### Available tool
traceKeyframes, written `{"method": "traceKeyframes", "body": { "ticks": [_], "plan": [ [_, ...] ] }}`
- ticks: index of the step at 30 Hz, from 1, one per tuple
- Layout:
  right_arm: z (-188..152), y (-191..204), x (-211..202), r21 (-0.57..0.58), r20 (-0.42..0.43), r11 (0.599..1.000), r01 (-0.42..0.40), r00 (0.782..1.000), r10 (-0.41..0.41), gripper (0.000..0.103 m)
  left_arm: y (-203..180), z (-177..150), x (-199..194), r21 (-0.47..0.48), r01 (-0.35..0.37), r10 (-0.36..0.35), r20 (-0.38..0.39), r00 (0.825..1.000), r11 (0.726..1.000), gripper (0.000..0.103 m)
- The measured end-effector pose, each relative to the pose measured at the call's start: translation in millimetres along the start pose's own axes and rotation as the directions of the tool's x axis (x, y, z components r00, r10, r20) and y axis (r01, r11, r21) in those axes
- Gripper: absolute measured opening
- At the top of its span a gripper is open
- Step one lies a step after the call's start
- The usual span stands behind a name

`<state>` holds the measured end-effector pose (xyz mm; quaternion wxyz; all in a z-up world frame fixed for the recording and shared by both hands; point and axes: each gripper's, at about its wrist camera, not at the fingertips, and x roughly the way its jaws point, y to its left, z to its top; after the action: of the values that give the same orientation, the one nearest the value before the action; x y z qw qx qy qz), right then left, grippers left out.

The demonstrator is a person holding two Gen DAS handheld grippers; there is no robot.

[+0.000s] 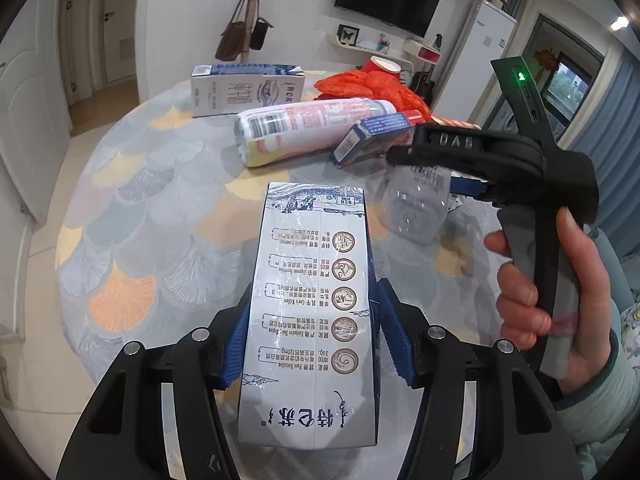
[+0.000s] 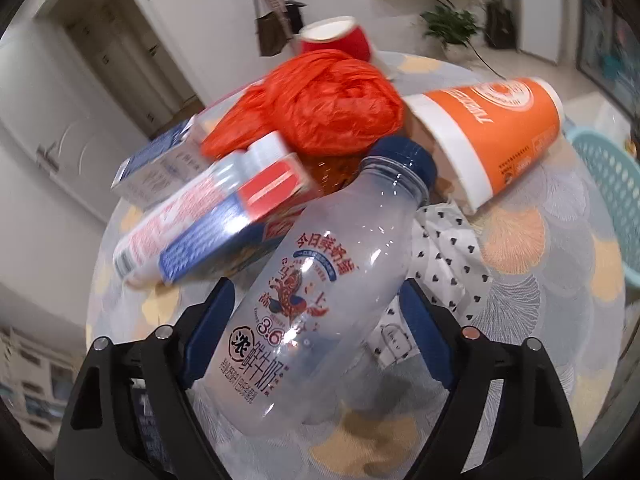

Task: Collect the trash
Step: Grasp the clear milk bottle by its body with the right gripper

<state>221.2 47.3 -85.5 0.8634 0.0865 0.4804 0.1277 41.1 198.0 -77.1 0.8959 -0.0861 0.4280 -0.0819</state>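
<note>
A: Left gripper [image 1: 308, 344] pitched down over the table [image 1: 160, 208], blue pads closed on a milk carton [image 1: 312, 312] held lengthwise between them.

B: Right gripper [image 2: 316, 328]?

A: Angled down too, jaws wide. Clear bottle [image 2: 320, 292] lies between them; contact unclear. A hand [image 1: 536, 300] wraps its grey handle, seen from the left wrist.

B: Other trash?

A: Red bag [image 2: 320, 100] and orange cup [image 2: 492, 132] piled beyond.

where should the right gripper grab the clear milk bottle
Grip the clear milk bottle across its wide labelled body, below the blue cap. It lies tilted on the table with its base toward the right gripper, so come in from the base end, jaws straddling both sides as they do now.
</note>
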Motion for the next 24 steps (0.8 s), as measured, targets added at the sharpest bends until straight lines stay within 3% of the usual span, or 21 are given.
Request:
{"method": "traceKeyframes", "body": {
  "ticks": [4,7,10,16,20,24],
  "plan": [
    [-15.8,5.7,-13.7,-0.137,-0.02,0.99,-0.035,0.999,0.033,0.067,-4.8,-0.2,-1.5,0.004,0.01,-0.01,0.013,1.0,1.0,0.056],
    [-29.8,-0.4,-24.0,-0.234,-0.075,0.965,-0.122,0.991,0.107,0.067,-8.0,-0.5,0.4,0.001,0.015,-0.015,0.015,1.0,1.0,0.056],
    [-44.2,-10.9,-39.4,-0.347,-0.097,0.929,-0.129,0.99,0.101,0.067,-14.7,0.0,6.5,0.01,0.018,-0.018,0.004,1.0,1.0,0.056],
    [-47.8,-46.5,-56.3,-0.335,-0.127,0.931,-0.147,0.986,0.109,0.068,-34.7,3.1,18.7,0.047,0.03,-0.03,-0.006,1.0,0.998,0.056],
    [-46.1,-68.9,-66.5,-0.291,-0.08,0.952,-0.097,0.994,0.077,0.068,-43.5,5.2,18.9,0.058,0.034,-0.033,-0.006,0.999,0.998,0.056],
    [-48.9,-79.2,-79.8,-0.266,-0.023,0.963,-0.035,0.999,0.03,0.075,-48.8,7.5,18.0,0.069,0.031,-0.031,-0.005,1.0,0.997,0.056]
  ]
}}
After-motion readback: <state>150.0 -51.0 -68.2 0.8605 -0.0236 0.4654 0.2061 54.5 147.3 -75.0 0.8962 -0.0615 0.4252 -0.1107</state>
